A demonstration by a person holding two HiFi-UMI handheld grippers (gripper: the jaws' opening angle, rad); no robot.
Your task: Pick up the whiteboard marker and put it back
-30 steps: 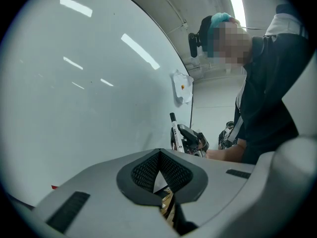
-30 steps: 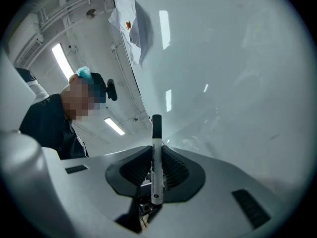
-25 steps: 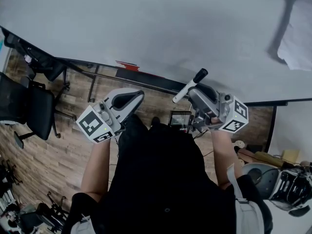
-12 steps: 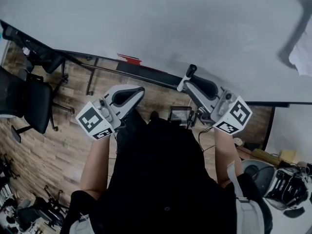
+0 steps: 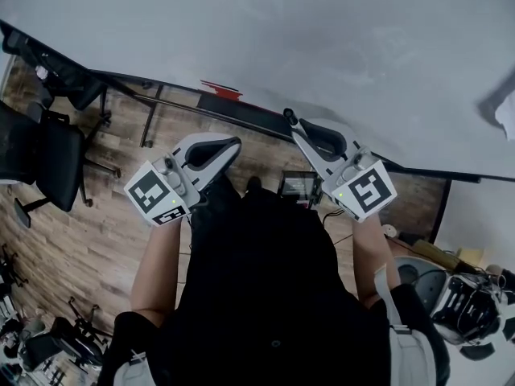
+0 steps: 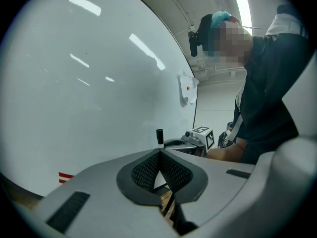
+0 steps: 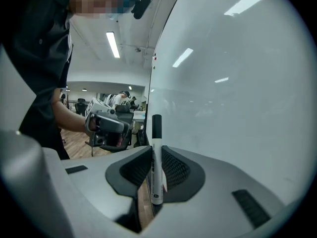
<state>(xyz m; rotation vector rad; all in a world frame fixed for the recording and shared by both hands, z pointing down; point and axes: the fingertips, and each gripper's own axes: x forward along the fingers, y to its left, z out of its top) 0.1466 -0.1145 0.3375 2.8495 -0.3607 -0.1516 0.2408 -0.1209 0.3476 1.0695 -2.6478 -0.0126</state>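
So the right hand-held gripper (image 7: 156, 170) is pinching the whiteboard marker (image 7: 156, 152) by its barrel, cap pointing up beside the whiteboard (image 7: 237, 83). I'm guessing that's so it can drop onto the ledge (image 5: 241, 112) below. The left hand-held gripper (image 6: 159, 162) is idling nearby, pressed together on nothing.

In the head view the person is holding both grippers out near mid-frame. The bare left forearm (image 5: 158, 256) and right forearm (image 5: 366, 252) are reaching up from the lower part of the frame. The left gripper (image 5: 228, 145) is sitting left of centre and pointing to the upper right, its jaws pressing together with nothing between them. The right gripper (image 5: 294, 127) is sitting right of centre and pointing to the upper left. Its jaws are clamping the whiteboard marker (image 7: 156, 168), whose black cap is sticking out past the jaw tips.
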